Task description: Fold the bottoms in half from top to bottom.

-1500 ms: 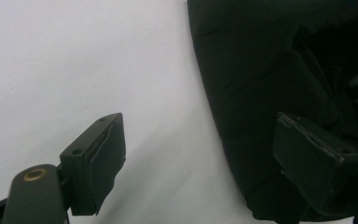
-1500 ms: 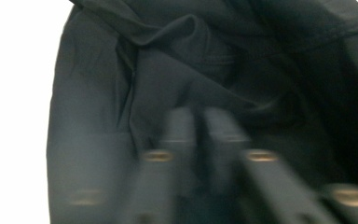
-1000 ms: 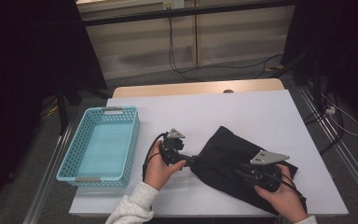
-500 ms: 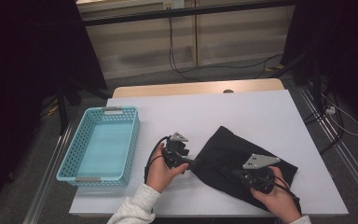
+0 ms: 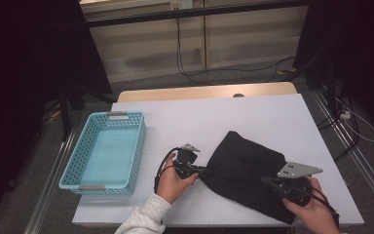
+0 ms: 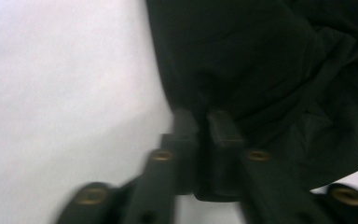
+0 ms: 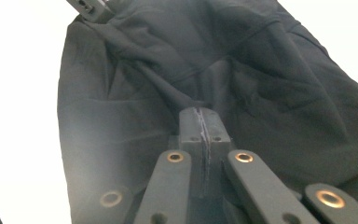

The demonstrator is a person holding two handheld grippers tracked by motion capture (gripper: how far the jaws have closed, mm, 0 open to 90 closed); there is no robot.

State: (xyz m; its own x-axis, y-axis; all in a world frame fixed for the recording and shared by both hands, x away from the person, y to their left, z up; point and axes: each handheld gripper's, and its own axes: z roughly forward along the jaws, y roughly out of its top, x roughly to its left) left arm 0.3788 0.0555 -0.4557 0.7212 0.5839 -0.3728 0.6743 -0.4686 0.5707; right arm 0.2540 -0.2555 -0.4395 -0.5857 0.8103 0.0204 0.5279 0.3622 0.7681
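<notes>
Now the black garment [image 5: 246,175] lies crumpled on the near right part of the white table [image 5: 253,117], between the person's two hands, and both tools have hold of it. At its left tip the left gripper [image 5: 205,170] has just been closing; in the left gripper view its jaws stand nearly together with the cloth's edge [image 6: 200,100] caught between the pads. At the near right side the right gripper [image 5: 269,182] is clamped as well: the right gripper view shows its jaws pressed together on a thin fold of fabric [image 7: 200,109], with a ridge of cloth running away from the pinch towards the other tool at the top left of that view.

Compared with a second ago, the left jaws, which then stood wide beside the cloth, are shut on it, and the right hand has slid a little inward along the near edge, its grey plate [image 5: 299,169] sitting slightly further left. The garment's outline looks much the same.

With two corners pinched, I judge the grasping step done; the cloth seems ready to be lifted, spread or folded. The light blue basket [image 5: 108,148] stands empty at the table's left, well apart from the cloth
</notes>
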